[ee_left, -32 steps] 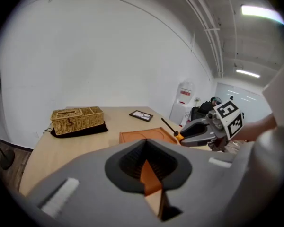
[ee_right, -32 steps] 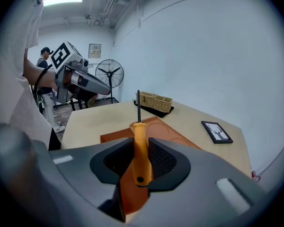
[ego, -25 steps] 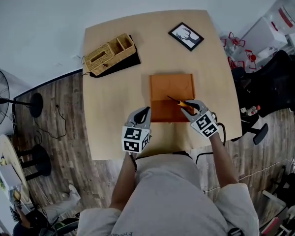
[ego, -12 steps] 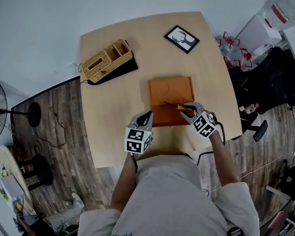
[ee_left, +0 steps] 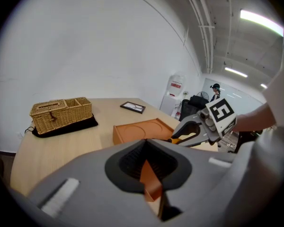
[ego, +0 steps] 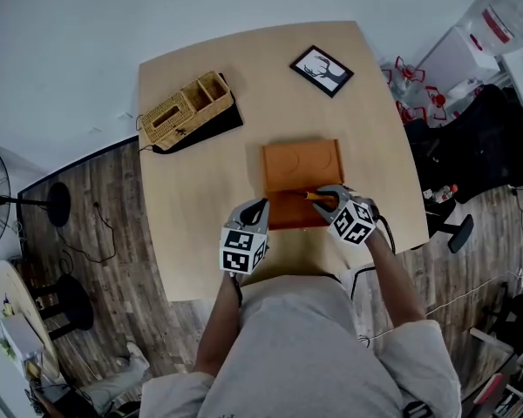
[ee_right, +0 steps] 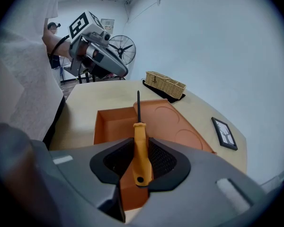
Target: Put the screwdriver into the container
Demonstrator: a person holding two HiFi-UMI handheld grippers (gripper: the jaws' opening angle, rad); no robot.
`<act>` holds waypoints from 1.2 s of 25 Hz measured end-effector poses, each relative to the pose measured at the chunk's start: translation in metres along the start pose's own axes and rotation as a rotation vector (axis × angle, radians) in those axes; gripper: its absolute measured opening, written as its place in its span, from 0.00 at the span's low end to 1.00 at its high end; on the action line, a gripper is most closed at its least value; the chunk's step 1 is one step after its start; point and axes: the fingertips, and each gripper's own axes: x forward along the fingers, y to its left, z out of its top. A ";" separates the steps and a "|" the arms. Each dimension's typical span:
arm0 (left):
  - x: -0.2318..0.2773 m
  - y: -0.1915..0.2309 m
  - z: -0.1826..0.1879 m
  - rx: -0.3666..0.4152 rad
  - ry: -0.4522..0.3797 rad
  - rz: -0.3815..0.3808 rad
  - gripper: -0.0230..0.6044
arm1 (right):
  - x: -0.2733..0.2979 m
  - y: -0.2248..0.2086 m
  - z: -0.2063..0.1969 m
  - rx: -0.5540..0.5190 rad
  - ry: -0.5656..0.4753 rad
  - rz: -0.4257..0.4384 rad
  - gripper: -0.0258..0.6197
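The orange container lies on the table, a deep compartment at its near end and round recesses farther back. My right gripper is shut on the yellow-handled screwdriver. The screwdriver is held above the deep compartment, its black shaft pointing across it toward the left gripper. My left gripper sits at the container's near-left corner. Its jaws are closed on a thin orange wall of the container.
A wicker basket on a black mat stands at the table's far left. A framed picture lies at the far right. Off the table, a fan stands left and bags and a chair right.
My right gripper has drawn the screwdriver a little nearer and left, over the container's near compartment. The left gripper has stayed at the container's corner.
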 end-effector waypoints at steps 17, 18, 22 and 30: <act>0.005 0.015 -0.005 -0.042 0.013 0.031 0.12 | 0.036 0.014 -0.024 -0.079 0.108 0.105 0.19; 0.004 0.015 -0.006 -0.044 0.014 0.031 0.12 | 0.037 0.015 -0.026 -0.078 0.114 0.109 0.19; 0.006 0.015 -0.007 -0.046 0.020 0.031 0.12 | 0.043 0.017 -0.029 -0.085 0.130 0.119 0.19; 0.007 0.017 -0.007 -0.036 0.023 0.023 0.12 | 0.052 0.022 -0.032 -0.120 0.162 0.132 0.19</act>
